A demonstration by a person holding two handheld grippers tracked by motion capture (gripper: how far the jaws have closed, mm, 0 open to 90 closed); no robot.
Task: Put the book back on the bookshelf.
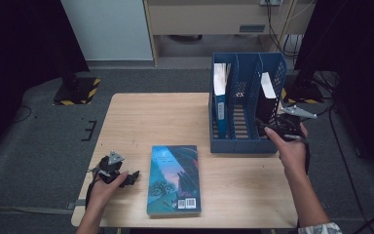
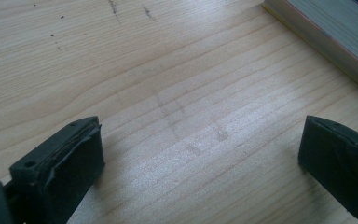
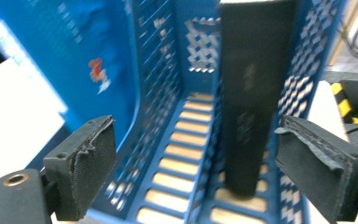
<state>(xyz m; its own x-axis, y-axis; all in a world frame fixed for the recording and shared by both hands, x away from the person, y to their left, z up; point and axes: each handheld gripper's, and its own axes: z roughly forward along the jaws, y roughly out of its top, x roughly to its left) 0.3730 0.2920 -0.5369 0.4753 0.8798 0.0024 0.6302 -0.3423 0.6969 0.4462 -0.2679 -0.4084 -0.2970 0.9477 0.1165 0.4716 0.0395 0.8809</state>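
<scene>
Standing on the table, the blue file rack holds a black book upright in its right slot; the right gripper gapes empty before it. The left gripper, open, rests beside the flat book, whose page edges show close up.

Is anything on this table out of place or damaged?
One blue illustrated paperback book lies flat on the wooden table, while the blue-covered book and the black book stand in the blue plastic file rack. The right gripper pads look frayed.
</scene>
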